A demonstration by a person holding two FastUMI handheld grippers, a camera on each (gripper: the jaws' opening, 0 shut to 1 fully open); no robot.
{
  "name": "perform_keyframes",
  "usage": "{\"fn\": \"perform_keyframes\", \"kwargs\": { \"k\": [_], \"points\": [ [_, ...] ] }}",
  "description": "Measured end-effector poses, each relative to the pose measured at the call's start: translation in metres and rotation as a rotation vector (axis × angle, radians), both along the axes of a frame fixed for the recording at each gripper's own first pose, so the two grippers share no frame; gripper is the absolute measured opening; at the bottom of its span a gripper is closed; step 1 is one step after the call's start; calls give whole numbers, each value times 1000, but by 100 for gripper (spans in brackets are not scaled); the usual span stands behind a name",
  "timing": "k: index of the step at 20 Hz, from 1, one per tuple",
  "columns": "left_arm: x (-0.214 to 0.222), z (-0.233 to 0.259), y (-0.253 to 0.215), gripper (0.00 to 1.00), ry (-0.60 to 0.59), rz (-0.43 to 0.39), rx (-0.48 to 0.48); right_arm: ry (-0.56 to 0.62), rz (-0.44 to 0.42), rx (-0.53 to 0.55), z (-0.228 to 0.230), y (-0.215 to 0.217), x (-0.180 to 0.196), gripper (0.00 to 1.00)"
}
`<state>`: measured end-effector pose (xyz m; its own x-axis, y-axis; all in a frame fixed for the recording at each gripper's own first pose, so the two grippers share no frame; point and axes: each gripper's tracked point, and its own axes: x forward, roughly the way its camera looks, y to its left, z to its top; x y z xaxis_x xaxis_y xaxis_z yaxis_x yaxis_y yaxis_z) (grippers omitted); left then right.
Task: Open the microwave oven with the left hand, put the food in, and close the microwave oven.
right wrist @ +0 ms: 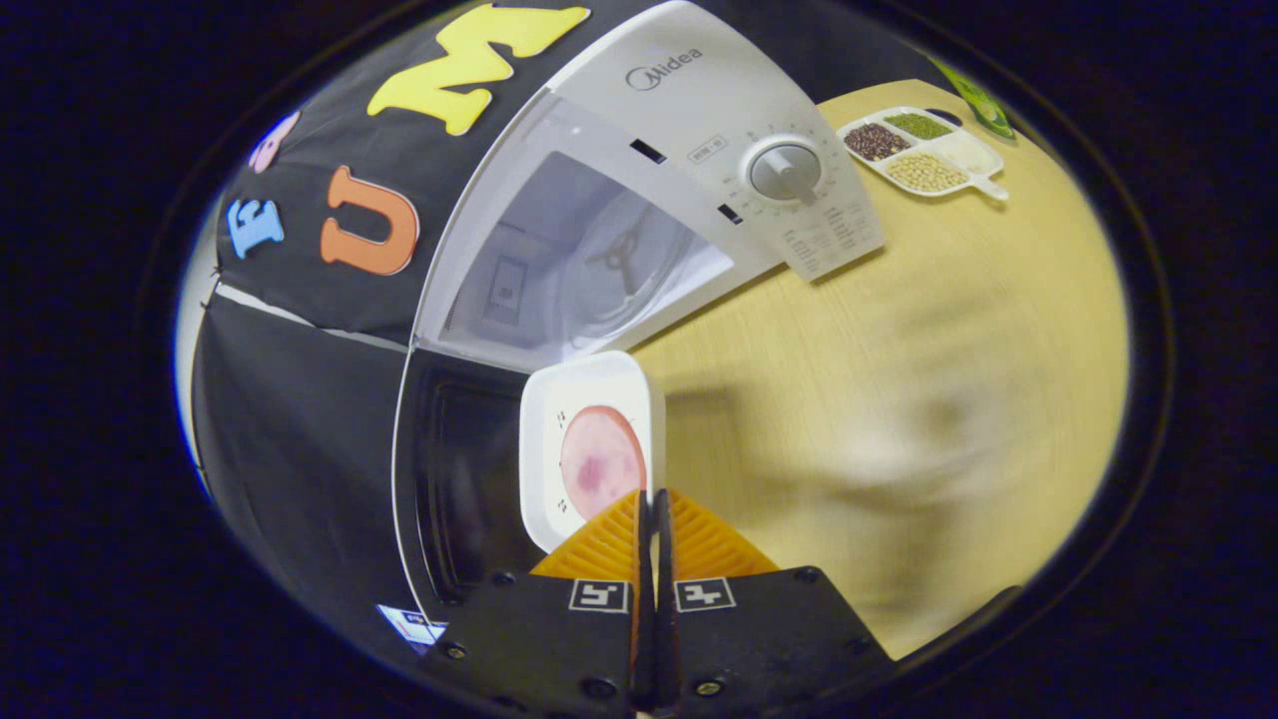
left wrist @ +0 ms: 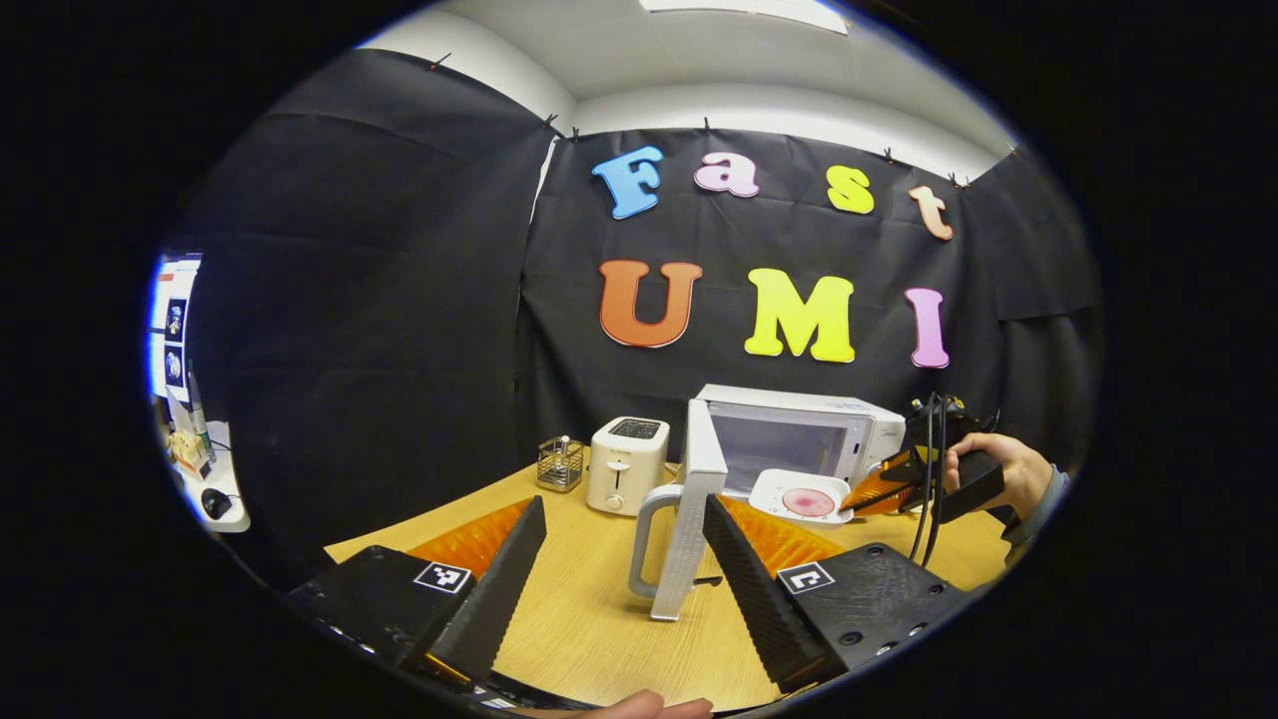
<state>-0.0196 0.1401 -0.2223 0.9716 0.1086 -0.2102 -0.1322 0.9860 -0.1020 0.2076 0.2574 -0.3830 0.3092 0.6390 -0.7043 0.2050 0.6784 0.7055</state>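
So the microwave (left wrist: 799, 434) door (left wrist: 689, 519) is swung wide open, standing edge-on at about 12 o'clock from my left gripper (left wrist: 624, 559). That gripper's fingers are spread apart with nothing between them, hovering low over the wooden table (left wrist: 589, 619) just short of the door's handle (left wrist: 644, 539).

My right gripper (right wrist: 649, 519) has its fingers pinched tight on the near rim of the white plate (right wrist: 589, 439), the one with the pink slice of food (right wrist: 599, 464) on it. In the right gripper view the plate sits at 12 o'clock off the fingertips, right in front of the open cavity (right wrist: 589, 260), not inside yet as far as I can tell. From the left gripper view it's at roughly 2 o'clock, level with the cavity's floor.

What bugs me: I'm only holding that plate by one edge, so it could sag or pivot and the slice could slide off. It could also clip the cavity's lip going in if I come in low. And the open door is close to my left fingers, so a careless nudge could swing it into the plate.

Pose-wise, the right gripper looks rolled sideways, since the microwave sits tilted in its view. The hand (left wrist: 998, 469) holding it reaches in from 3 o'clock, fingertips pointed at the opening.
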Motion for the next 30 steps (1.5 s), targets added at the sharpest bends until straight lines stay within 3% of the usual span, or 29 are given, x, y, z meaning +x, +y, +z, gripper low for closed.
{"fn": "perform_keyframes", "kwargs": {
  "k": [5, 7, 10, 15, 19, 22, 23, 24, 29, 30],
  "points": [
    [7, -11, 5, 95, -1, -12, -6, -30, -183, 74, -18, 37, 35, 4],
    [9, -16, 7, 95, -3, -19, 4, -102, -314, 92, -23, 43, 61, 0],
    [14, -24, 12, 95, 5, -15, 36, -202, -511, 122, -26, 46, 100, 4],
    [27, -37, 19, 95, 15, -4, 34, -359, -723, 193, -28, 54, 161, 4],
    [34, -45, 22, 95, 28, -6, 29, -410, -746, 112, -58, 57, 189, 4],
    [39, -51, 21, 95, 29, 1, 36, -367, -832, 83, -82, 55, 192, 5],
    [39, -53, 21, 95, 32, 6, 38, -375, -851, 78, -81, 53, 193, 0],
    [40, -55, 19, 95, 37, 3, 40, -391, -858, 56, -81, 51, 196, 5],
    [42, -55, 13, 95, 38, -12, 55, -459, -825, 23, -79, 57, 207, 11],
    [42, -56, 14, 95, 38, -3, 52, -473, -806, 1, -80, 57, 208, 3]
  ]
}}
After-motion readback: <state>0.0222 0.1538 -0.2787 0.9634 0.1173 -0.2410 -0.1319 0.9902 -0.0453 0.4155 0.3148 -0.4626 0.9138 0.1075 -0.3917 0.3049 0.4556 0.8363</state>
